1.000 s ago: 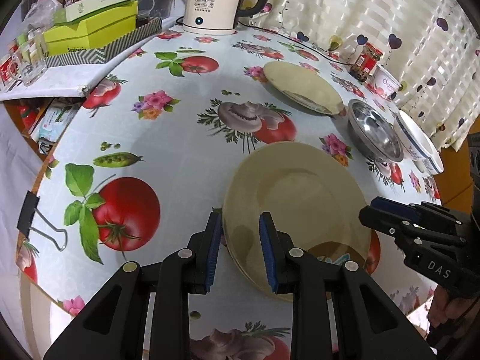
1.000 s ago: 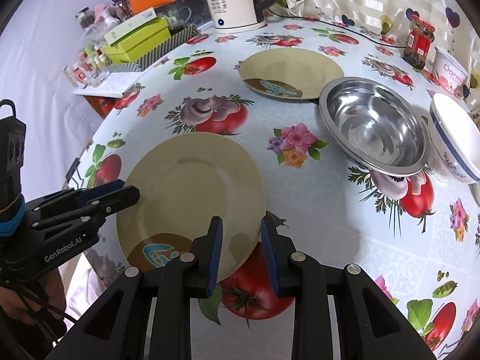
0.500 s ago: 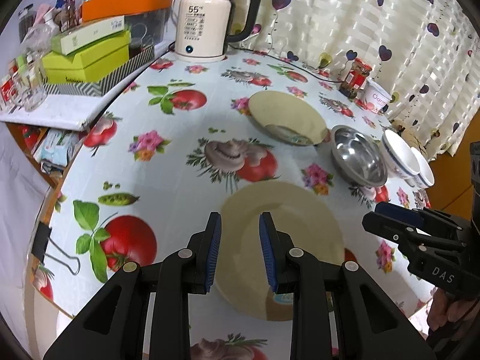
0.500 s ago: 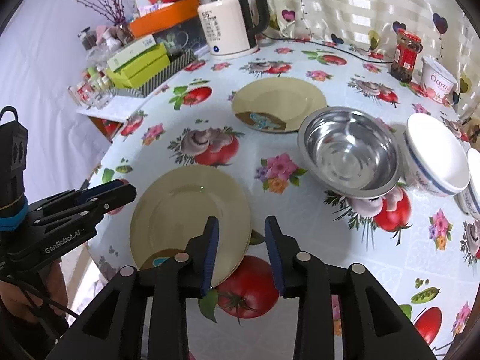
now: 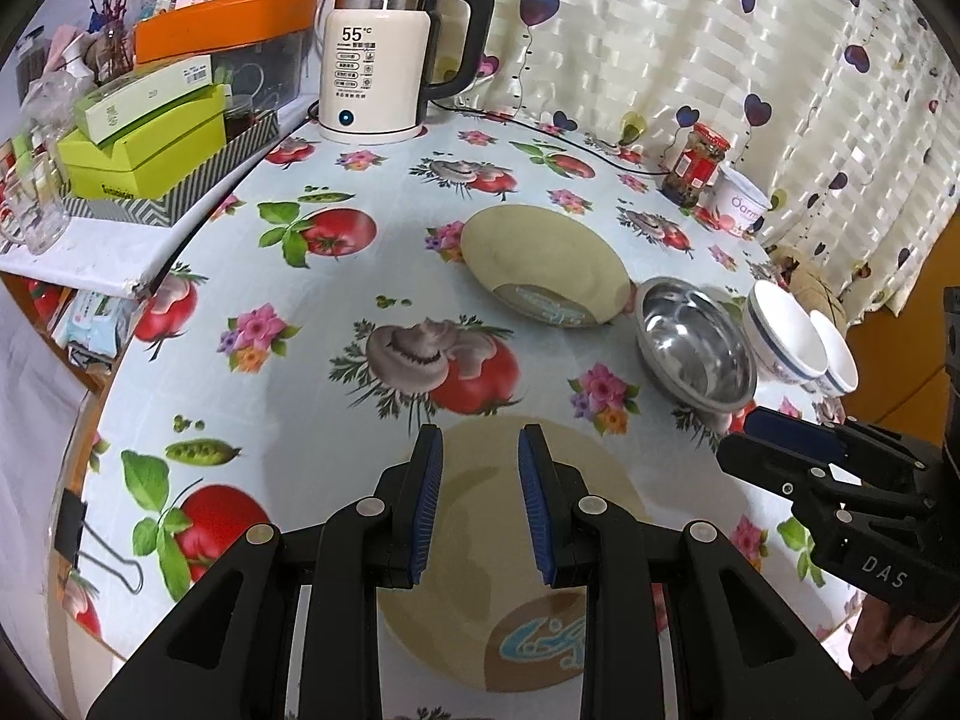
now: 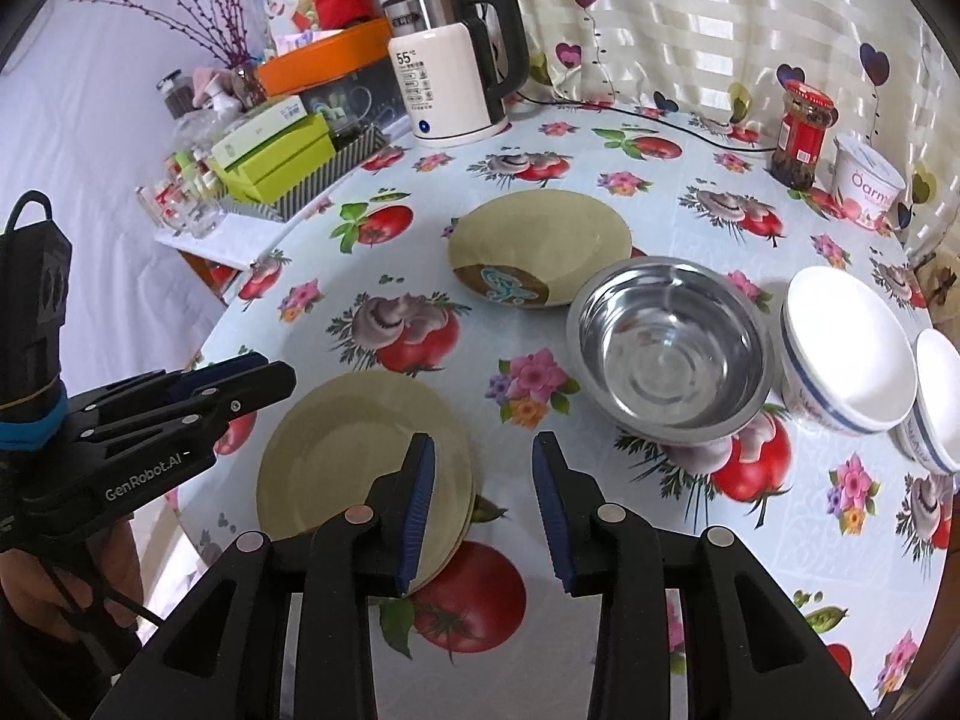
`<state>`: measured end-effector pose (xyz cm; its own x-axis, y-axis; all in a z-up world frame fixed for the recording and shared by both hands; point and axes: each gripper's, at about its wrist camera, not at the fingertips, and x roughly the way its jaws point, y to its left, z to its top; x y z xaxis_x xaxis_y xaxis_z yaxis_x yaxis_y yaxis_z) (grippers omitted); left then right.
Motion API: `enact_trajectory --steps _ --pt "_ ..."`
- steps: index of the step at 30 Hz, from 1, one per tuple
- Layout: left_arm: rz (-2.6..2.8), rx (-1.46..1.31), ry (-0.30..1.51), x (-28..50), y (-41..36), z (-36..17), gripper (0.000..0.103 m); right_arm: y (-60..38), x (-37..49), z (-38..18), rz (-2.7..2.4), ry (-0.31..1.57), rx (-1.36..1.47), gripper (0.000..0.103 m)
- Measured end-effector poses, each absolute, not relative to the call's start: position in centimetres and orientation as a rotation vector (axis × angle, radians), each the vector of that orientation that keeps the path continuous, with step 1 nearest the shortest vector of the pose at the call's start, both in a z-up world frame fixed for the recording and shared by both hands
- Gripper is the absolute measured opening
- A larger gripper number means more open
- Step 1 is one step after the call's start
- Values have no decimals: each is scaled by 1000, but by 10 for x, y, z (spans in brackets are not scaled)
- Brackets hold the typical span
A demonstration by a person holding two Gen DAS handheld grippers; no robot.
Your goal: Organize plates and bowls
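Near plate (image 6: pixel 360 450) lies flat at the table's (image 5: pixel 300 330) front edge, blue motif toward the person (round, no long axis). Far plate (image 6: pixel 540 246) flat mid-table, just beside steel bowl (image 6: pixel 672 348). Left gripper (image 5: pixel 480 510) and right gripper (image 6: pixel 483 504) hover above, jaws narrowly apart, holding nothing

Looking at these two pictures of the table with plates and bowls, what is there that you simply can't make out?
- Near beige plate: its front rim is hidden by the left gripper in the left wrist view.
- Smallest white bowl: cut off by the picture edge in the right wrist view.
- White electric kettle: the panel's small print is too small to read.
- Red-lidded glass jar: contents unclear.
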<state>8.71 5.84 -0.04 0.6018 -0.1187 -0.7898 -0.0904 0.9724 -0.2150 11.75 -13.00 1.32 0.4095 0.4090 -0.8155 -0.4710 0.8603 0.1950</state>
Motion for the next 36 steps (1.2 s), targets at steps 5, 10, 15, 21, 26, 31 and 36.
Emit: enact_trajectory --steps 5,10,15,21,26,31,36 --pt "-29 -263 927 102 60 1 27 -130 131 17 553 1007 -76 34" --pt "-41 -262 923 118 60 2 27 -130 149 23 544 997 -78 35" --pt "-47 -277 926 137 64 0 27 -128 168 26 537 990 -84 35" --pt "-59 -283 928 162 69 -1 27 -125 194 26 527 998 -79 35" --pt "-66 -298 925 185 74 -2 27 -122 219 26 533 999 -75 35" --pt "-62 -311 940 207 75 -8 28 -124 245 21 528 1008 -70 35" --pt "-68 -315 966 225 72 -16 28 -128 264 12 514 1024 -69 35"
